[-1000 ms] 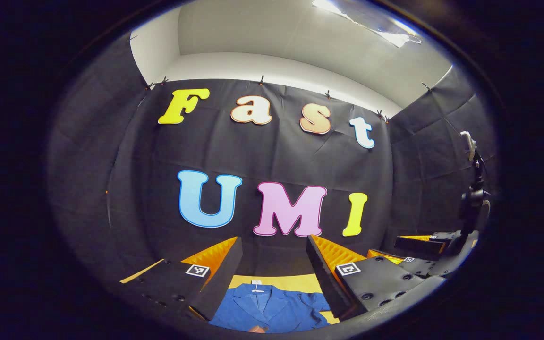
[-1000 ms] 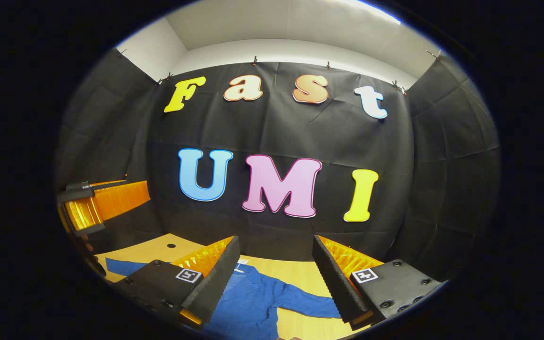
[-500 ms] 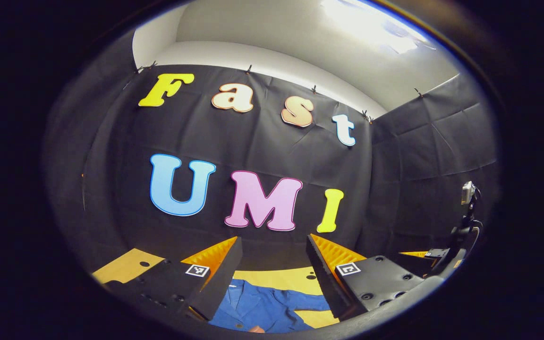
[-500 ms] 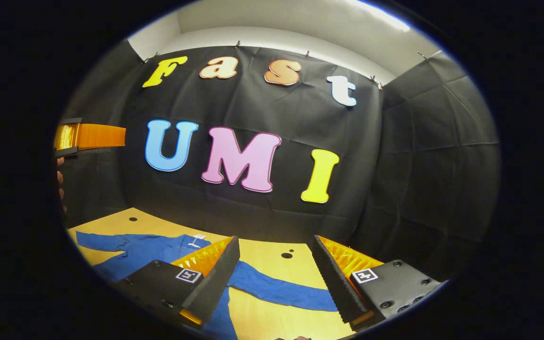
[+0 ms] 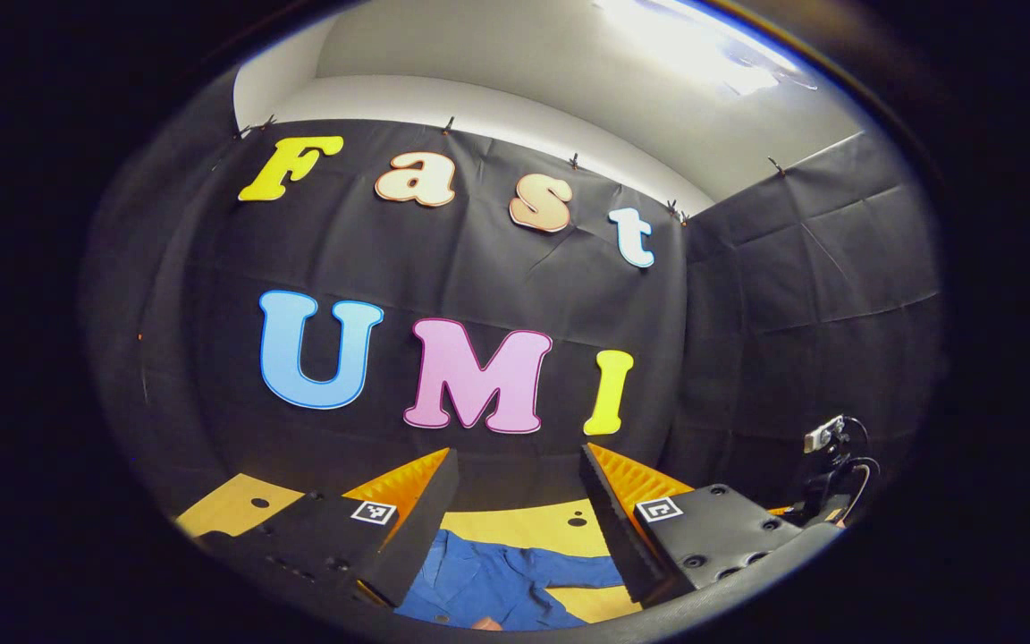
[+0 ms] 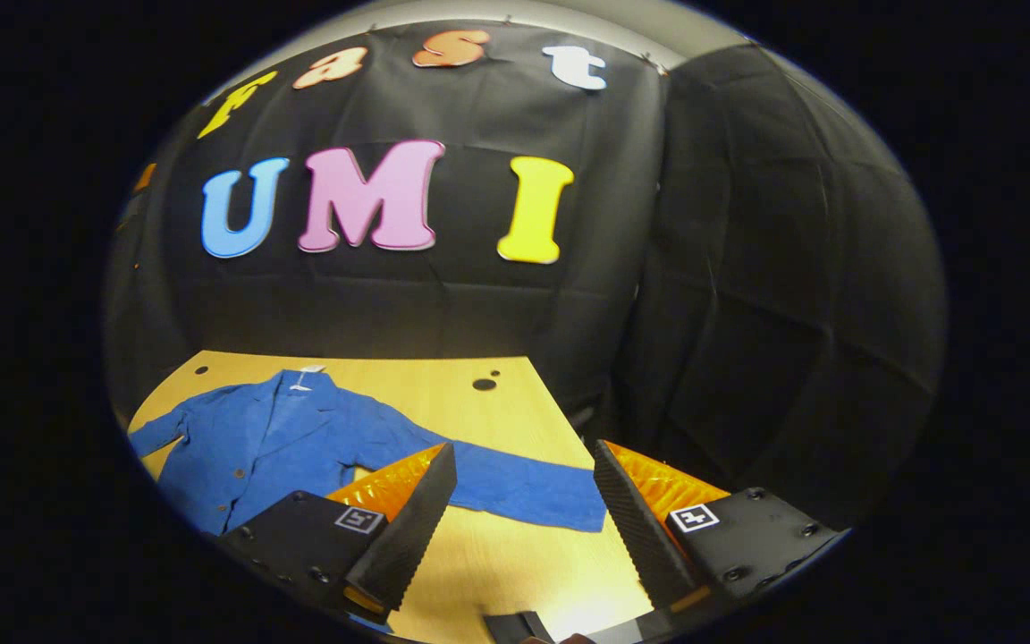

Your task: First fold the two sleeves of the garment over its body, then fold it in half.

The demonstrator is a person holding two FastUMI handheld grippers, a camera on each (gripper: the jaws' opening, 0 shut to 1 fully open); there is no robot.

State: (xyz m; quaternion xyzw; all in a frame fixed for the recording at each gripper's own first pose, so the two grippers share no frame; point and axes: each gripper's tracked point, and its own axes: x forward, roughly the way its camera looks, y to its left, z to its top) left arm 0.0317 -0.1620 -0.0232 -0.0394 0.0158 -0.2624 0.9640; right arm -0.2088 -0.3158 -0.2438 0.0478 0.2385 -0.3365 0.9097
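Booth: black cloth walls closed in behind and to the right of the wooden bench (image 6: 515, 555).
Bench edges: in the right gripper view the far edge ran along the back wall and the right edge dropped off just past the sleeve's cuff; two dark holes sat near the far right corner.
Garment: a blue jacket (image 6: 274, 438) lay flat on the bench, collar toward the back wall, both sleeves spread out — the right sleeve (image 6: 515, 487) stretched toward the right edge.
Open room: bare wood lay in front of that sleeve and beyond the collar.
Left hand-held gripper (image 5: 515, 487): fingers spread wide, holding nothing, above the jacket (image 5: 497, 586).
Right hand-held gripper (image 6: 524, 487): fingers wide apart, empty, over the right sleeve.
Change: half a second before, the right gripper view looked more level — it had since tipped down and swung right, showing the whole jacket; the left gripper view had barely shifted.
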